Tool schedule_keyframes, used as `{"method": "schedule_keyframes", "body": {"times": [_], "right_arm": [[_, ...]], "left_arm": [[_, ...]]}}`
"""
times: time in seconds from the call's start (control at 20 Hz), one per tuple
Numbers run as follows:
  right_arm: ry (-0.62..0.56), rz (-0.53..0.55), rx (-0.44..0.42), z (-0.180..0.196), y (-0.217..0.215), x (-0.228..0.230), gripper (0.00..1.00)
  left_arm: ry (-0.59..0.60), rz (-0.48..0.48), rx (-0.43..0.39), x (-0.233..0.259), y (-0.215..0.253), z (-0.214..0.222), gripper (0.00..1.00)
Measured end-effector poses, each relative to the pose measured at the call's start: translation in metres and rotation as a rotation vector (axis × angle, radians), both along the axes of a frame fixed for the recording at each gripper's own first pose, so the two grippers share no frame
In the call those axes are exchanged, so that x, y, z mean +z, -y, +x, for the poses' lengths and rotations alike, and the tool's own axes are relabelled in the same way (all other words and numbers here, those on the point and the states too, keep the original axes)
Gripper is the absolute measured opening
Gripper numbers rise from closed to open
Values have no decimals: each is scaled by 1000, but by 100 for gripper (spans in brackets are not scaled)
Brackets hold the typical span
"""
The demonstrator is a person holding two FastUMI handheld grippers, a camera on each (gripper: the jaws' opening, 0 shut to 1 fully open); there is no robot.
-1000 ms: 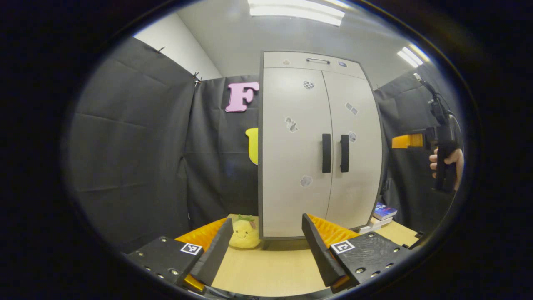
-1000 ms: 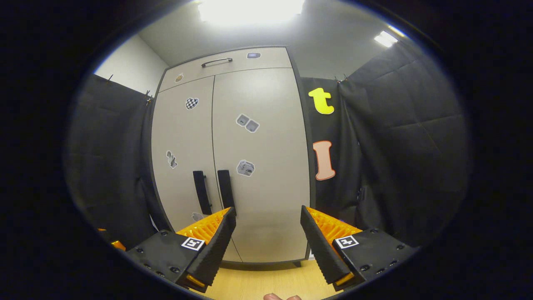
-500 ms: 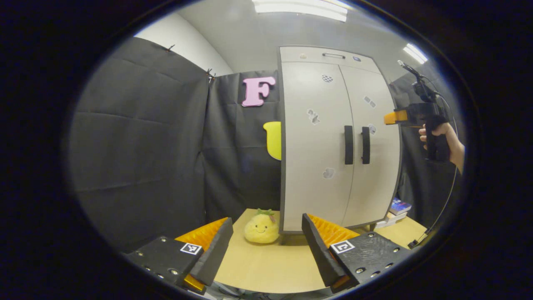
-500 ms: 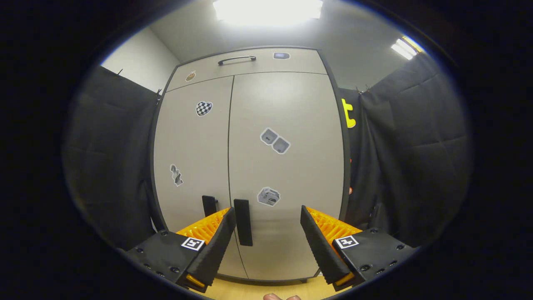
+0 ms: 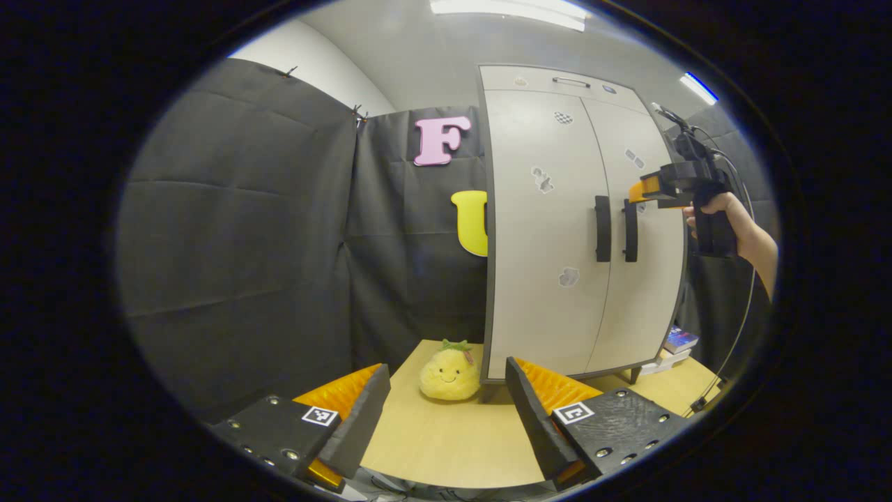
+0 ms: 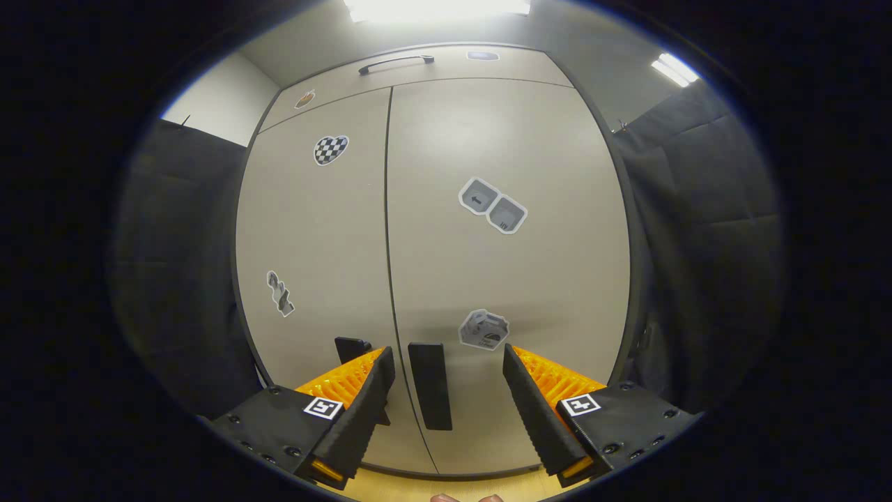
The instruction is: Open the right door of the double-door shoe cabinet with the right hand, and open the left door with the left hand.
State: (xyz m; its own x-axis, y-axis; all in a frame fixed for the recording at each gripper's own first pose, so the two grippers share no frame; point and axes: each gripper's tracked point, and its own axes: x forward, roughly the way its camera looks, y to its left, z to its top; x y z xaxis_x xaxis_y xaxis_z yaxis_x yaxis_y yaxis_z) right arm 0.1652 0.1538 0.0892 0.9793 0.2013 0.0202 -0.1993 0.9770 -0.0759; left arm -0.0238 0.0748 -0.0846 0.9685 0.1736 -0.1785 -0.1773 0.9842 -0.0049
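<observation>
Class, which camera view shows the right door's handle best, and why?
The right gripper view: the right door's handle stands large and close between the open right gripper. In the left gripper view the handle is small, far off and seen at an angle.

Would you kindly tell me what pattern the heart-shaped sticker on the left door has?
Black-and-white checks; the heart sticker shows best in the right gripper view.

Beige cabinet [image 6: 446, 230] with black handles [image 6: 430, 385], checkered heart sticker [image 6: 330, 149]; yellow plush [image 5: 449, 364].

Matt smooth cabinet doors [image 6: 502, 139], wood-look tabletop [image 5: 446, 439].
</observation>
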Motion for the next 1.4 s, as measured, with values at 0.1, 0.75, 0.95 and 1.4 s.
{"method": "schedule_keyframes", "body": {"times": [0.1, 0.75, 0.95, 1.4], "right_arm": [[-8, -24, -2, 8, -6, -6, 98], [-97, -60, -35, 45, -18, -41, 36], [-78, -47, -36, 45, -18, -41, 33], [-72, -19, 31, 40, -16, -43, 9]], "left_arm": [[2, -4, -15, 0, 3, 8, 96], [37, -52, -4, 0, -8, 11, 96], [46, -16, -2, 6, -8, 5, 96], [108, 27, -32, 33, 12, -15, 96]]}}
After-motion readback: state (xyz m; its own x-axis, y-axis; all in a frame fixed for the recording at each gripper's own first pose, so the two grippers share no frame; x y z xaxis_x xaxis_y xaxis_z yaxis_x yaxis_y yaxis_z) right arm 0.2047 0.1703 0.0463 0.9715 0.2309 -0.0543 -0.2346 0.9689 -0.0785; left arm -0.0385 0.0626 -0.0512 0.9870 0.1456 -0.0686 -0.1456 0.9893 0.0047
